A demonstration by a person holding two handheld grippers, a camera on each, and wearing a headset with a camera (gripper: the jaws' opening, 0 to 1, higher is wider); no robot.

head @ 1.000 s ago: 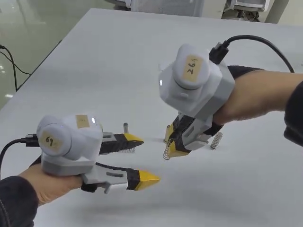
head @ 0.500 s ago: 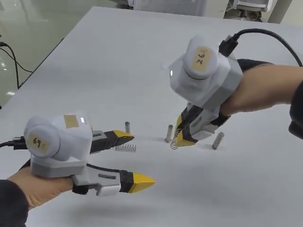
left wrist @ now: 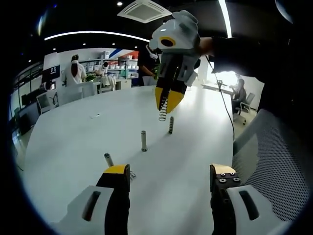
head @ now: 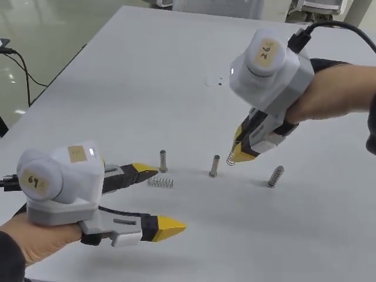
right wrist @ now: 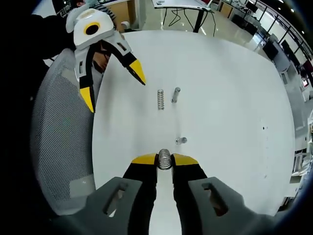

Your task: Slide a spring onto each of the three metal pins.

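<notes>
I have just lifted my right tongs (head: 245, 155), clamped on a spring (head: 232, 154), off the bench (head: 147, 70) to just above the middle pin (head: 215, 165), ready for threading, while my left tongs (head: 161, 197) hover wide open and empty by the loose spring (head: 160, 183).

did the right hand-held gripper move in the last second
yes: the right hand-held gripper, shut on a spring, rose up and right from the middle pin

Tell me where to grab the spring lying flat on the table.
Probably grip the spring across its middle coils, coming down from above with the left gripper. It lies on its side beside a pin, so its long flanks are exposed and both ends stay free.
</notes>
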